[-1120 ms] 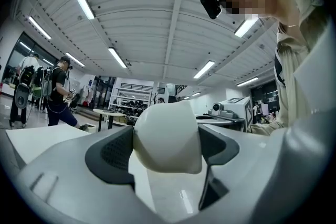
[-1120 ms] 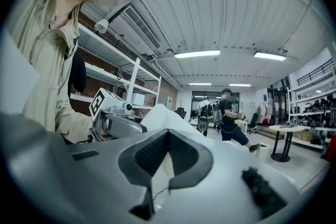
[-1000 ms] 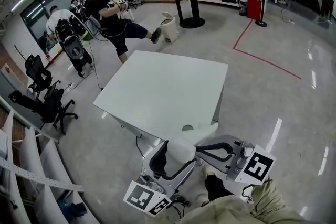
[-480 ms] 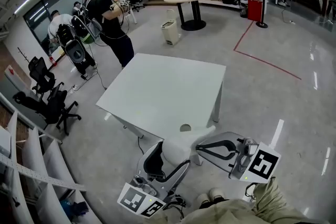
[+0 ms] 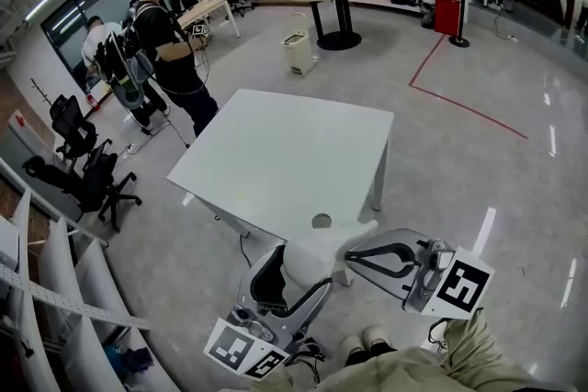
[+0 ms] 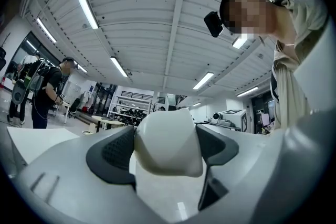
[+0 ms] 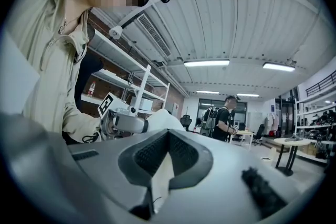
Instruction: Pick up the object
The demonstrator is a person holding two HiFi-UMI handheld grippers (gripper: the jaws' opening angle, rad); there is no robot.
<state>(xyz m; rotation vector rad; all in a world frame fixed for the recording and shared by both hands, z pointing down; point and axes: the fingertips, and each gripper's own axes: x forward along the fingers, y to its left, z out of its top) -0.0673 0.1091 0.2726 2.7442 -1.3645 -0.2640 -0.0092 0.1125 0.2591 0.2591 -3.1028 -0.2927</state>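
1. off the near edge of white square table (image 5: pixel 276 161): holding white faceted plastic block (image 6: pixel 168 139) in wide-set left gripper (image 5: pixel 296 282), clear of tabletop.
2. right gripper (image 5: pixel 351 258) pinched narrow, tips just beside block.

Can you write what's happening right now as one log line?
left claw: shut on white block | right claw: shut

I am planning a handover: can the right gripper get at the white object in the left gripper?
Probably yes: the right gripper is close to the white object held by the left gripper, with nothing between, but its shut jaws must open first.
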